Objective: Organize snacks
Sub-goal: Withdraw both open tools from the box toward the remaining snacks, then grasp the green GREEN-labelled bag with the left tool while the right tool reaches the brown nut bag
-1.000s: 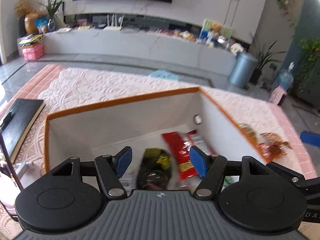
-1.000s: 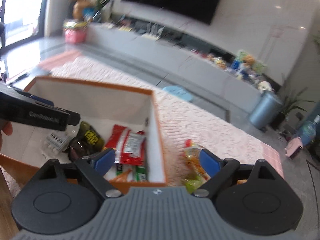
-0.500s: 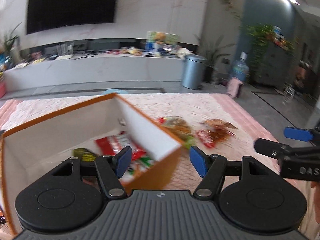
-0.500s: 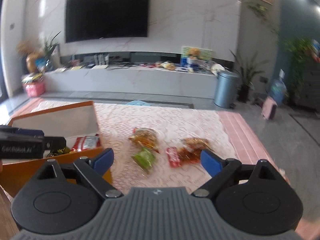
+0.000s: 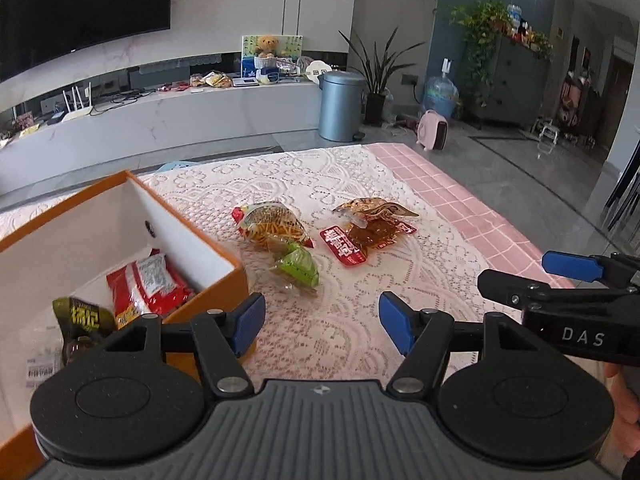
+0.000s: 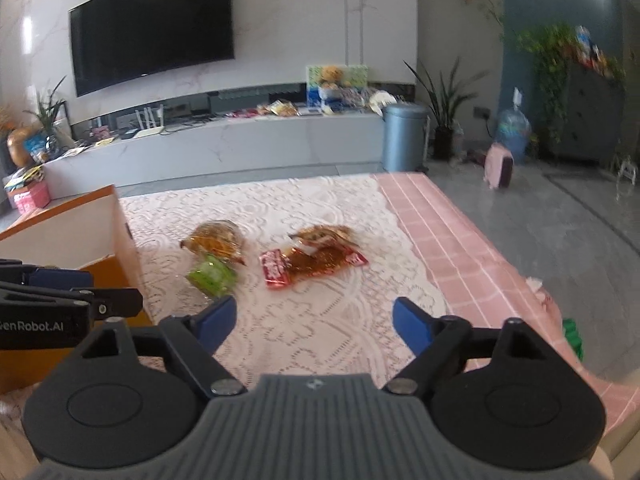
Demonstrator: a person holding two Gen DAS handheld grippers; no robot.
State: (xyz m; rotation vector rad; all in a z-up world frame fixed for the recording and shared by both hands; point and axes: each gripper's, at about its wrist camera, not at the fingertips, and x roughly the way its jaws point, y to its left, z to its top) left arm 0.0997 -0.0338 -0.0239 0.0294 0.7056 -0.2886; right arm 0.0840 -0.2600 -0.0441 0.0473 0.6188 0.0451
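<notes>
Both cameras have swung away from the box interior since a second ago and now face the loose snack packets out on the table.

Covering the table is a white lace cloth over a pink checked tablecloth, whose pink margin shows along the right edge. At the left edge stands the orange box with its white inside, open at the top. It holds a red snack packet leaning toward the right wall and, nearer the camera, a dark packet with yellow lettering; a white label lies at the bottom left.

On the lace, right of the box and apart from it, lie four packets in two touching pairs. One pair is a clear packet of orange strips with a small green packet against its near end. The other, toward the right edge, is a red-labelled packet of brown snack with a crinkled brownish packet overlapping its far end.

Hovering above the lace just beside the box's near right corner, the left gripper has its blue pads spread wide with nothing between them. To its right, the right gripper hangs over the near middle of the cloth, jaws likewise wide and empty.
</notes>
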